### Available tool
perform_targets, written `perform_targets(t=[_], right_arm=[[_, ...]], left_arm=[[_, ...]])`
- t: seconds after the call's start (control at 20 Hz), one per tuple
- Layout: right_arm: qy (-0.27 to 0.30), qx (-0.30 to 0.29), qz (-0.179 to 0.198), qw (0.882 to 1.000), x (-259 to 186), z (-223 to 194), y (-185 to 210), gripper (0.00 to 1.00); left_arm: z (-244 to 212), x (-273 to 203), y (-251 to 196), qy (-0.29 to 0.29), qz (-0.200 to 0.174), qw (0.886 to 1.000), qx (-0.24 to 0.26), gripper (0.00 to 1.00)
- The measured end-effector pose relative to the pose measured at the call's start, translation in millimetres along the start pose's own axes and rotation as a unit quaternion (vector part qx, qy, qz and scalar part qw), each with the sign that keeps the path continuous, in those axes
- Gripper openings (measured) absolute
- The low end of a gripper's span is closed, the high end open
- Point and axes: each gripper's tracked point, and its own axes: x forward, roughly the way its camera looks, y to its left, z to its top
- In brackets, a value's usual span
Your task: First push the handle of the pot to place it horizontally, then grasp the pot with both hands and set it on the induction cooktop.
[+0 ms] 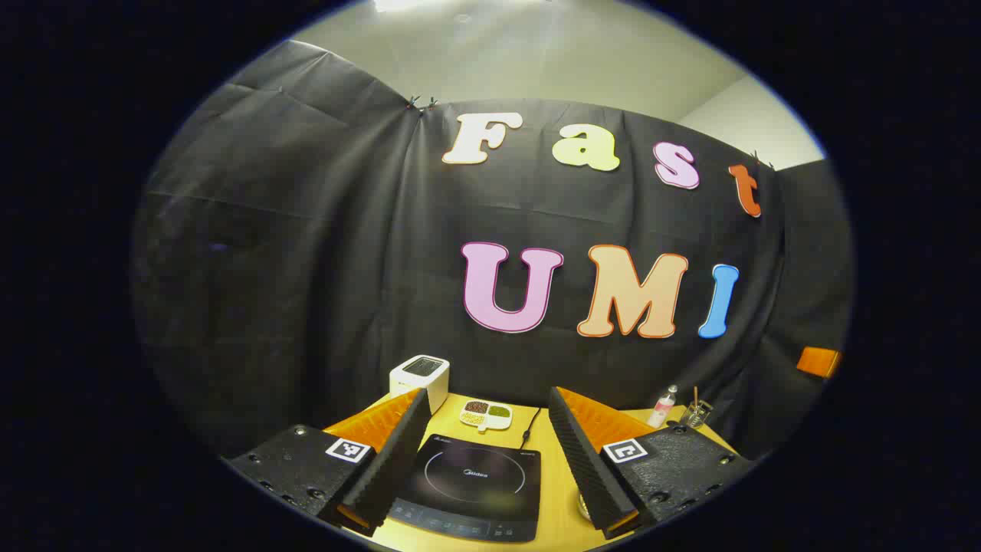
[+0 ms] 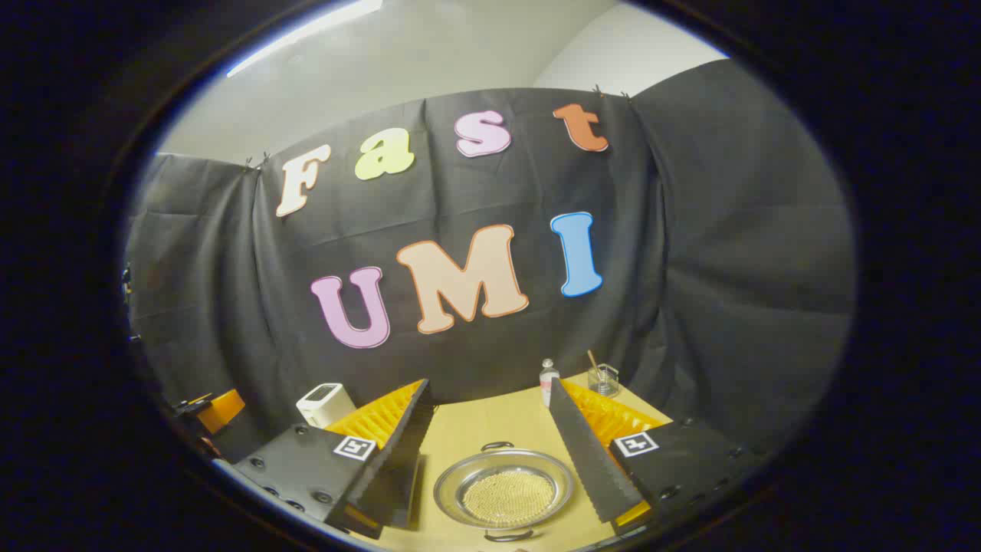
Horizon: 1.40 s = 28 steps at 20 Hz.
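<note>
1. Nothing of the task looks done yet. The pot [image 2: 503, 487], a shallow metal pan filled with small pale beads or grains, sits on the yellow table [image 2: 490, 422] in the right gripper view, apart from the induction cooktop [image 1: 469, 486], whose glass top is bare in the left gripper view.
2. The pot's two small loop handles lie toward the far rim [image 2: 497, 445] and the near rim [image 2: 507, 535], so from this camera they run front to back. The push to bring them crosswise appears still to be made.
3. The left gripper [image 1: 483, 468] hangs above the cooktop with its jaws spread wide and nothing between them. The right gripper [image 2: 490, 468] hangs above the pot, jaws likewise spread and empty, touching nothing.
4. Left to do: the handle push, the two-handed grasp, the carry onto the cooktop.
5. Hard to make out: the near handle is cut by the picture's lower edge. A metal rim [image 1: 584, 506] beside the left gripper's right finger is probably the pot's edge, mostly hidden.
6. Behind stand a white toaster [image 1: 420, 378], a divided snack dish [image 1: 486, 415], a small bottle [image 2: 547, 381] and a glass [image 2: 603, 379].
</note>
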Motion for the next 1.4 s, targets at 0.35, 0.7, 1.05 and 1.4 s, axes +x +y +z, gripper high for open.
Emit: perform_targets(t=[0.35, 0.7, 1.05, 1.4], right_arm=[[0.0, -0.009, 0.008, 1.0, 13.4, 2.3, 10.2, 0.92], [-0.001, -0.016, -0.006, 1.0, 3.1, 2.0, 6.5, 0.92], [0.013, -0.023, -0.01, 1.0, -3.4, -11.2, 9.0, 0.92], [0.025, -0.031, 0.016, 0.999, -4.0, -21.8, 29.6, 0.86]], left_arm=[[1.2, 15.9, 0.9, 0.008, -0.005, 0.999, 0.04, 0.91], [-4.8, 20.9, -22.3, 0.013, -0.046, 0.998, 0.027, 0.91], [-9.4, 17.2, -14.1, 0.014, -0.052, 0.998, 0.039, 0.95], [-15.5, 4.9, 6.9, 0.017, -0.035, 0.998, 0.048, 0.9]])
